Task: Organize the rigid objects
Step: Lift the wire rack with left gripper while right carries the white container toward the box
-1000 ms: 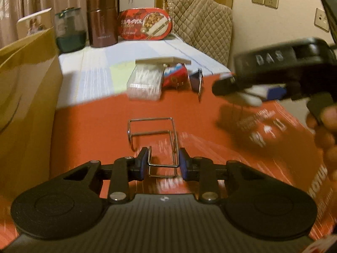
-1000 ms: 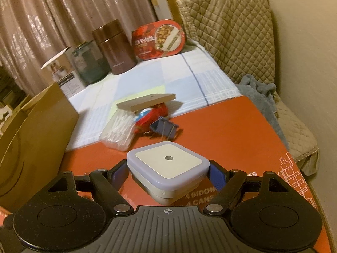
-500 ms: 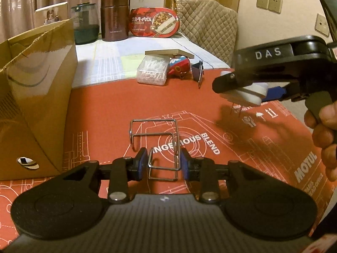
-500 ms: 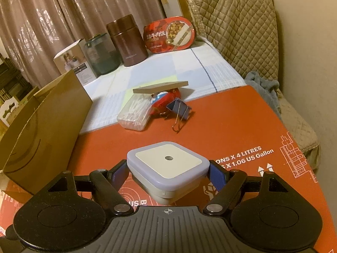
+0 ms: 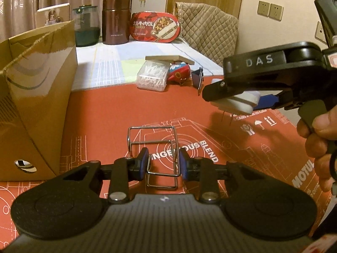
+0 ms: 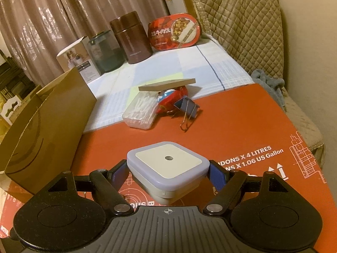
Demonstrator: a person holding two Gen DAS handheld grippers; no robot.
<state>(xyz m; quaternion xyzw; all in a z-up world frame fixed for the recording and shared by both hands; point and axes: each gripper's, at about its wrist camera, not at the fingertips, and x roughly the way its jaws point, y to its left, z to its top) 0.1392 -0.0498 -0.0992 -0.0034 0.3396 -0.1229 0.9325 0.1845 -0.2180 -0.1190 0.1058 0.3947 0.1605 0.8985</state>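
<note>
Both my jaws are closed on something. My left gripper (image 5: 162, 164) stands narrow, its blue pads (image 5: 142, 162) pinching the near end of a wire rack (image 5: 152, 142); the rack's far loops reach out over the red board (image 5: 126, 113), and I cannot tell whether they rest on it. My right gripper (image 6: 168, 172) stands wider, its pads pressing the two opposite corners of a square white night light (image 6: 167, 165), face up with a small dark hole in the middle. In the left view that same gripper (image 5: 238, 100) hangs above the board at the right with the light (image 5: 236, 103) in it, two thin prongs pointing down clear of the surface, and my hand (image 5: 318, 145) is wrapped around its handle.

At my left a brown paper bag (image 5: 38, 92) stands upright on the board, its mouth open. Farther off, at the board's far edge, lies a small cluster: a clear box of cotton swabs (image 6: 140, 110), a red toy (image 6: 170, 100) just beside it, a thin flat slab (image 6: 166, 84) lying across both, and a blue binder clip (image 6: 187, 108) touching the toy's right side. Behind them, on the checked cloth (image 6: 189, 67), stand a brown flask (image 6: 132, 40), a green jar (image 6: 105, 50), a white carton (image 6: 75, 57) and a red meal tray (image 6: 174, 31) leaning upright. A quilted chair (image 6: 242, 25) sits at the right.
</note>
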